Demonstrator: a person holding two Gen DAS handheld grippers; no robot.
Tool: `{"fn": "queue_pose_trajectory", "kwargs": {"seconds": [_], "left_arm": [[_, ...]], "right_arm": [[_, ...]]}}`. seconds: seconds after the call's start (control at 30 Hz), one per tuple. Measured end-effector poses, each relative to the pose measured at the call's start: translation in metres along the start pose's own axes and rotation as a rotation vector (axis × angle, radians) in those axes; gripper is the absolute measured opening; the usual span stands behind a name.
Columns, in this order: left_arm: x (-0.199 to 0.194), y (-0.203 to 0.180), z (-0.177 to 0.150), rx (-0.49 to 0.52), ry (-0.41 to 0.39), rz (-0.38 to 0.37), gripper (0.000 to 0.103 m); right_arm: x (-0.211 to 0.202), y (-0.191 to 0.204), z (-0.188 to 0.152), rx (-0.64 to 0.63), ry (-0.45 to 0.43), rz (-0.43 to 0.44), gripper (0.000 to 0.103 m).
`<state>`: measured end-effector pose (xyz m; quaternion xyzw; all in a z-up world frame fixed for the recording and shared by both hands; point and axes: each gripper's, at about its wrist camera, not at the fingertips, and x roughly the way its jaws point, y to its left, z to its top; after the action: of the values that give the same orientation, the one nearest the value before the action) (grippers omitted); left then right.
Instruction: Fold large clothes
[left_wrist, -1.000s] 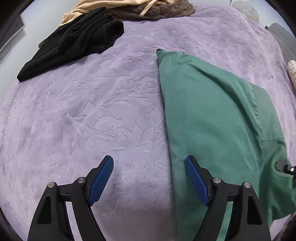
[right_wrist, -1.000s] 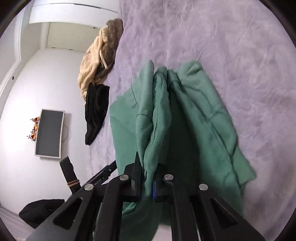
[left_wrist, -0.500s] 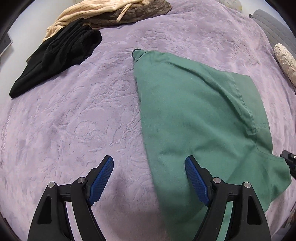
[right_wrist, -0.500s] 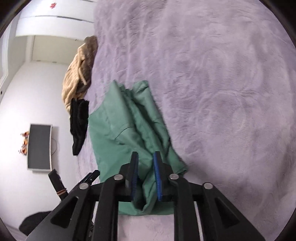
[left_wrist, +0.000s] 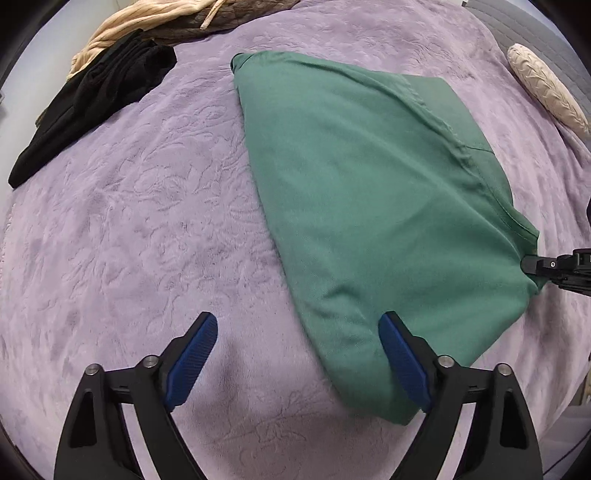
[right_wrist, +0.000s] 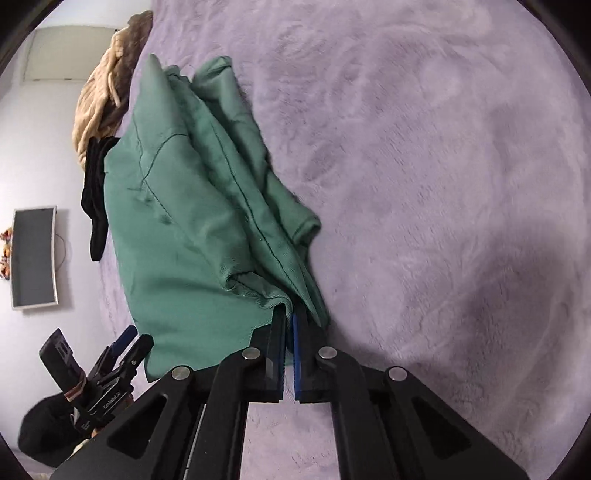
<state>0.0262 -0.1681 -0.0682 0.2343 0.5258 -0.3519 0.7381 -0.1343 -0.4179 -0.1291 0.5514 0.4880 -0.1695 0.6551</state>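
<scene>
- Green garment (left_wrist: 373, 206) lies part-folded on purple blanket (left_wrist: 147, 221), a broad flat panel w/ seams, narrowing toward far end.
- Right gripper (right_wrist: 289, 321) pinched tight on bunched edge of garment; its jaws have just been closing, cloth between them.
- Left gripper (left_wrist: 297, 345) wide apart, jaws have just been opening; nothing clamped, near corner of garment sits just inside right-hand pad, blanket under the rest.
- Black clothing (left_wrist: 96, 99) & beige clothing (left_wrist: 147, 22) heaped at far edge, well apart from garment.

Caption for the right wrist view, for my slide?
Right tool shut on a bunched edge of the green garment, spread over the purple blanket.
</scene>
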Motion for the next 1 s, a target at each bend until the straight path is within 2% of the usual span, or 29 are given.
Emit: {"fn": "queue_pose_trajectory", "kwargs": {"seconds": [0.07,0.1,0.17,0.23,0.33,0.47,0.6,0.73,0.77,0.8,0.87,0.93,0.97,1.0], "left_arm": [[0.003,-0.002,-0.005,0.012,0.000,-0.004,0.092],[0.004,-0.003,-0.006,0.012,-0.001,0.001,0.092],[0.003,-0.004,-0.006,0.010,-0.005,0.009,0.092],[0.003,-0.004,-0.006,0.012,-0.005,0.010,0.092],[0.003,-0.003,-0.005,0.011,-0.004,0.008,0.092],[0.004,-0.003,-0.005,0.001,-0.004,0.013,0.092],[0.002,-0.003,-0.006,-0.009,-0.002,0.015,0.092],[0.001,-0.004,-0.006,-0.015,-0.003,0.015,0.092],[0.001,-0.004,-0.007,-0.016,-0.002,0.014,0.092],[0.001,-0.004,-0.007,-0.018,-0.001,0.013,0.092],[0.002,-0.003,-0.005,-0.021,0.002,0.011,0.092],[0.002,-0.003,-0.006,-0.021,0.002,0.009,0.092],[0.002,-0.003,-0.006,-0.021,0.002,0.009,0.092],[0.002,-0.003,-0.006,-0.021,0.003,0.009,0.092]], "right_arm": [[-0.012,0.007,0.000,-0.018,-0.028,0.011,0.003],[-0.023,0.013,0.000,-0.035,-0.056,0.021,0.009],[-0.047,0.030,0.005,-0.097,-0.135,0.019,0.010],[-0.057,0.047,0.018,-0.144,-0.180,0.022,0.010],[-0.044,0.071,0.051,-0.191,-0.149,0.035,0.010],[-0.008,0.096,0.083,-0.242,-0.104,-0.019,0.010],[0.015,0.093,0.097,-0.187,-0.067,-0.059,0.010],[0.005,0.091,0.092,-0.192,-0.075,-0.061,0.011],[0.000,0.091,0.090,-0.203,-0.089,-0.059,0.019],[-0.005,0.092,0.089,-0.211,-0.104,-0.060,0.041],[-0.009,0.090,0.090,-0.213,-0.126,-0.053,0.063],[-0.002,0.088,0.096,-0.201,-0.093,-0.023,0.063],[0.004,0.088,0.098,-0.201,-0.075,-0.016,0.057],[0.010,0.090,0.099,-0.209,-0.059,-0.024,0.039]]}}
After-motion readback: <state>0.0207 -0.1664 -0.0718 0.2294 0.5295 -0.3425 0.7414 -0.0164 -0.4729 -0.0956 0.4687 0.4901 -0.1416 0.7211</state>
